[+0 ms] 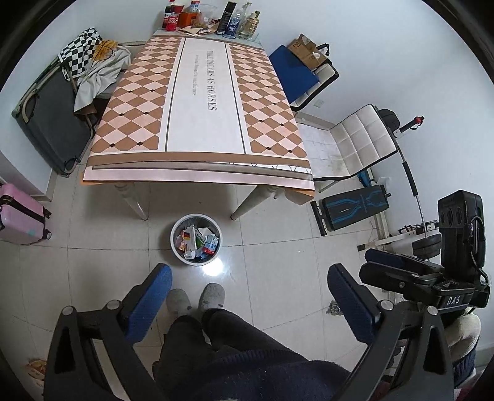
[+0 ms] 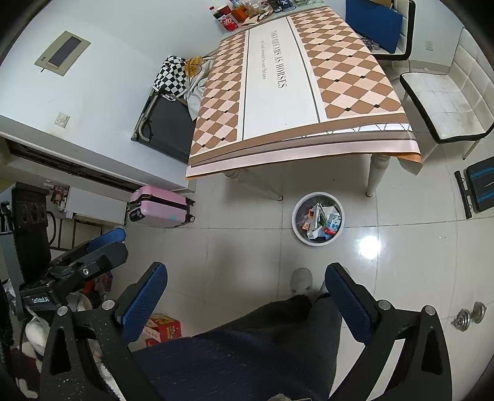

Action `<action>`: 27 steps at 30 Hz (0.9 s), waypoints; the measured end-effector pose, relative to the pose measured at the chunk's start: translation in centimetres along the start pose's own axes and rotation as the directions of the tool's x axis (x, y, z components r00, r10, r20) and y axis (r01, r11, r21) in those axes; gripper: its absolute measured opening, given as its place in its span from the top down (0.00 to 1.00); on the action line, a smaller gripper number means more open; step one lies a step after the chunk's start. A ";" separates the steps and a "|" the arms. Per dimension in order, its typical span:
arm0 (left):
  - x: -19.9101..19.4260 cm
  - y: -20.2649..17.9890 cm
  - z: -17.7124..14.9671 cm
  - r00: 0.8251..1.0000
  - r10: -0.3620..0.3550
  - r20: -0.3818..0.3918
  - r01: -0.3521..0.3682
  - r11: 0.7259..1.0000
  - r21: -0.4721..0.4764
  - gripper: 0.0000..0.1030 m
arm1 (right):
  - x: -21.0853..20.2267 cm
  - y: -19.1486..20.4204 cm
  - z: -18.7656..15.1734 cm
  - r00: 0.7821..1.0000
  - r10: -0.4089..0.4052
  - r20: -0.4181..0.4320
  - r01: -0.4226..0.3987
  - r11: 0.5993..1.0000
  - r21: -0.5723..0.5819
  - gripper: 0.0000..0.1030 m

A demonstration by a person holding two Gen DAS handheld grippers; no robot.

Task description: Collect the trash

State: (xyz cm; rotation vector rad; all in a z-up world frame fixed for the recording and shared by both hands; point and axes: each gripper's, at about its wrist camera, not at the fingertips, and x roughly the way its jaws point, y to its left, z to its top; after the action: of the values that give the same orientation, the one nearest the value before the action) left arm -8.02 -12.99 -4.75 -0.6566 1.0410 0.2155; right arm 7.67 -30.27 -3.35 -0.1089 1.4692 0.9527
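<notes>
A round white trash bin (image 1: 176,250) stands on the floor in front of the table and holds several cartons and wrappers (image 1: 197,240). It also shows in the right wrist view (image 2: 298,233). My left gripper (image 1: 250,296) is open and empty, held high above the floor near the person's legs. My right gripper (image 2: 247,293) is open and empty too, at the same height. The right gripper shows at the right of the left wrist view (image 1: 401,268). The left gripper shows at the left of the right wrist view (image 2: 102,246).
A table with a diamond-patterned cloth (image 1: 200,101) carries bottles, cans and boxes (image 1: 210,18) at its far end. White chairs (image 1: 358,138) stand right of it, a dark suitcase (image 1: 49,117) and a pink suitcase (image 1: 18,216) left. A weight bench (image 1: 352,209) stands right. A red box (image 2: 163,328) lies on the floor.
</notes>
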 end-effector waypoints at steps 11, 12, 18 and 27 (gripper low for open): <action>0.3 0.1 -0.4 1.000 -0.019 -0.013 0.019 1.000 -0.001 0.00 | 0.0 0.3 0.0 1.000 0.005 0.003 -0.005 1.000 -0.014 0.00; 0.2 0.1 -0.3 1.000 -0.021 -0.012 0.021 1.000 0.000 0.00 | 0.0 0.3 0.0 1.000 0.008 0.002 -0.008 1.000 -0.012 0.00; 0.3 -0.1 -0.3 0.999 -0.040 -0.013 0.040 0.999 -0.004 0.00 | -0.2 0.1 0.0 1.000 0.000 0.002 0.000 1.000 -0.014 0.00; 0.3 -0.2 -0.2 0.999 -0.047 -0.014 0.047 0.999 0.002 0.00 | -0.6 0.2 -0.2 1.000 -0.011 0.005 0.011 1.000 -0.022 0.00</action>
State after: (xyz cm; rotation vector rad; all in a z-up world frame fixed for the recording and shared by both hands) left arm -7.89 -13.33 -4.94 -0.6806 1.0378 0.1694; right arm 7.47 -30.54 -2.72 -0.1308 1.4523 0.9600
